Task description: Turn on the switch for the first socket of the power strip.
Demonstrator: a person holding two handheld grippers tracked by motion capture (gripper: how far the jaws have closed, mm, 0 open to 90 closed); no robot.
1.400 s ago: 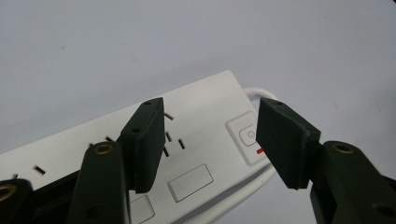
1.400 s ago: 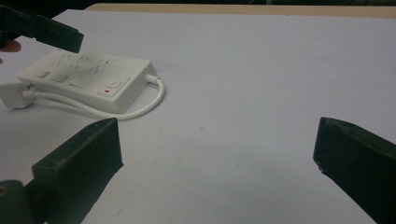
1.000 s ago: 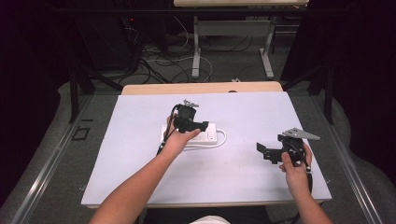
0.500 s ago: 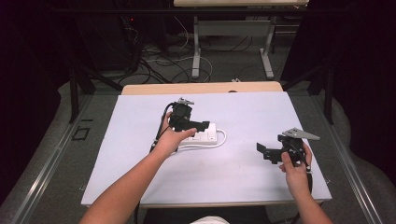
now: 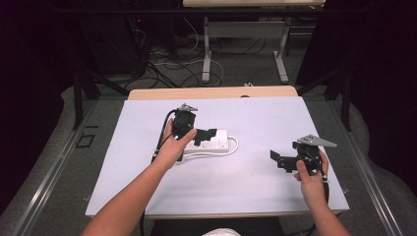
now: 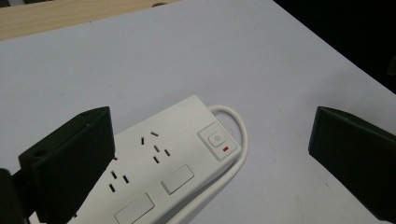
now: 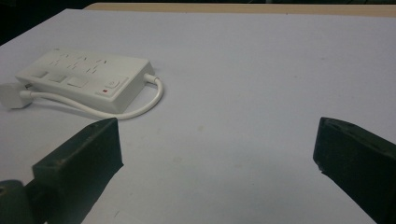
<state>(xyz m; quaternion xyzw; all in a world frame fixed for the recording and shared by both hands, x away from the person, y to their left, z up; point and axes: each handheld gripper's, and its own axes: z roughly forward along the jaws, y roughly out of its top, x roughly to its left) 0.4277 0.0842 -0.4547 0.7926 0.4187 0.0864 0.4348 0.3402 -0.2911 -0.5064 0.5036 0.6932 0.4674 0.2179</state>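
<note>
1. White plastic power strip [image 5: 209,143] lying flat near the middle of the pale table [image 5: 255,196], its cord [image 6: 236,161] looping out of the switch end and back along the near side to a plug [image 7: 11,100].
2. Left gripper [image 5: 201,135] poised over the strip, jaws spread wide, gripping nothing; in the left gripper view, one jaw over the socket end, the other well off to the side above bare table.
3. Right gripper [image 5: 276,158] resting low near the right edge, well apart from the strip, jaws likewise wide and empty.
4. Step in hand, by judgement: approach for a grasp or a press on the strip, not yet made. Red mark beside the power button [image 6: 215,139] visible; whether lit, impossible to tell.
5. Next move, probably: lowering and centring the left gripper so both jaws straddle the strip's body, then closing across its width. Care needed to keep the cord out from between the jaws and to avoid skidding the light strip across the smooth surface.
6. Against the picture half a second ago: left hand [image 5: 172,147] drawn slightly nearer the person and turned, gripper now reaching further along the strip toward the switch end. Strip unmoved. Right hand [image 5: 310,172] and its gripper unchanged.
</note>
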